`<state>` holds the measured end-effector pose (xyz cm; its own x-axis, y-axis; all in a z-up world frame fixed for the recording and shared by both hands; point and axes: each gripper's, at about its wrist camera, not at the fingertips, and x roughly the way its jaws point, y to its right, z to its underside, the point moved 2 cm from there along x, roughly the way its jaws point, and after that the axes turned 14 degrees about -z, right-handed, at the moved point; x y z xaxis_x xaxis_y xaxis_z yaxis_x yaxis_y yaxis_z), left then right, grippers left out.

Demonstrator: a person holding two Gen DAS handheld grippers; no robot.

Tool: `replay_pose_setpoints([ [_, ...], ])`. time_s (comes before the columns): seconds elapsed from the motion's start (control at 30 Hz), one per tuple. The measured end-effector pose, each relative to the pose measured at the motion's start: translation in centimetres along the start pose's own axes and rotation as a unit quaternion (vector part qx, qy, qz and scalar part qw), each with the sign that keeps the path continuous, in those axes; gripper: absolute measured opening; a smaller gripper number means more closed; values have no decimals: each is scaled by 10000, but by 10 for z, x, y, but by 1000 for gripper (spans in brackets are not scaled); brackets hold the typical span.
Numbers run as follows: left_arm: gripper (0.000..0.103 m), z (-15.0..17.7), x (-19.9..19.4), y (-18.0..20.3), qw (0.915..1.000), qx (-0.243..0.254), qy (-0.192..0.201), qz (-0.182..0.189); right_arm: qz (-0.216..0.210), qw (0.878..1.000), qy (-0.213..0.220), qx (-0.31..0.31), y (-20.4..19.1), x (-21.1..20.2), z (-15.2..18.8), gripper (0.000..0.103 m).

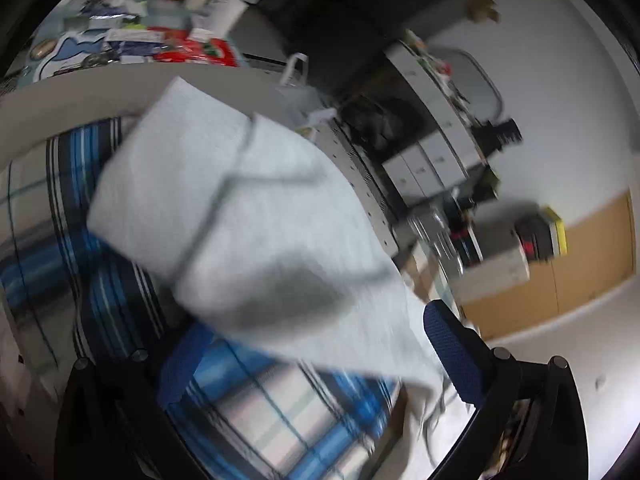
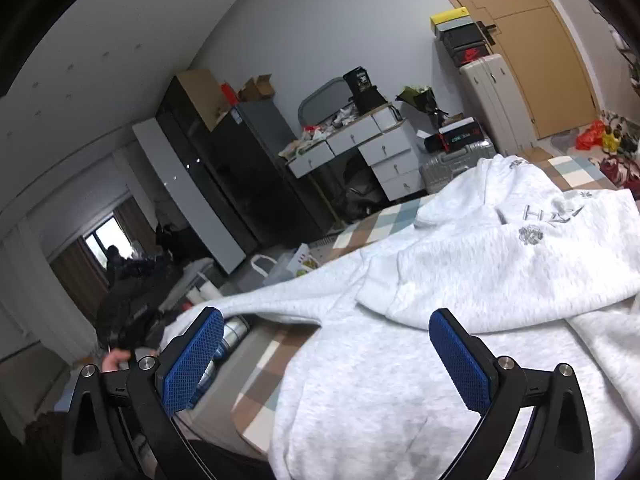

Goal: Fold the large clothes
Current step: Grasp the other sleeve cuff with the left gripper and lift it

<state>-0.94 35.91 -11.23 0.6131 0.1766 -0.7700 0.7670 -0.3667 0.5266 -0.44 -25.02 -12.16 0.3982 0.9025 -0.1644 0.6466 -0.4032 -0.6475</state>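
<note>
A light grey hoodie (image 2: 460, 280) with a grey printed logo lies spread on the plaid bed cover (image 2: 264, 376). My right gripper (image 2: 328, 360) hovers open just above its lower body, and both blue pads (image 2: 192, 360) are bare. The left wrist view is motion-blurred. There, a part of the hoodie (image 1: 248, 216) is raised above the blue plaid cover (image 1: 256, 400). Its lower edge trails down against the right pad (image 1: 452, 352) of my left gripper (image 1: 316, 364). That gripper's jaws stand wide apart.
A grey chest of drawers (image 2: 360, 148), suitcases (image 2: 492, 96) and stacked shoe boxes (image 2: 460, 36) stand past the bed's far side. A black cabinet (image 2: 224, 168) lines the wall. Cans (image 2: 232, 332) and a person's hand (image 2: 114, 360) are left of the bed edge.
</note>
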Motion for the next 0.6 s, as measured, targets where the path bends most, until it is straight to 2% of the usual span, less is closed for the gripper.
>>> replay_pose_setpoints([
  [0.03,100,-2,1,-3,10000,-72,13,-66,30,10000,-45,-32,-1,1,1,103],
  [0.07,91,-7,4,-5,9998,-69,60,-182,48,9999,-74,-60,-1,2,2,103],
  [0.1,74,-8,6,-4,9990,51,135,-421,54,9999,-101,-92,-1,3,3,103],
  [0.13,62,-9,8,-3,9965,211,245,-777,52,9998,-123,-121,-2,3,3,103],
  [0.17,42,-10,9,-4,9939,306,330,-1006,50,9998,-134,-135,-3,4,3,103],
  [0.23,34,-11,8,-8,9946,236,368,-940,55,9997,-170,-175,-4,6,4,103],
  [0.3,19,-15,4,-10,9945,229,415,-939,80,9995,-220,-200,-4,8,5,103],
  [0.4,14,-24,-7,-1,9933,402,572,-919,105,9992,-292,-241,-4,10,7,103],
  [0.6,12,-44,-32,46,9873,853,1055,-825,180,9994,-231,-158,1,7,6,103],
])
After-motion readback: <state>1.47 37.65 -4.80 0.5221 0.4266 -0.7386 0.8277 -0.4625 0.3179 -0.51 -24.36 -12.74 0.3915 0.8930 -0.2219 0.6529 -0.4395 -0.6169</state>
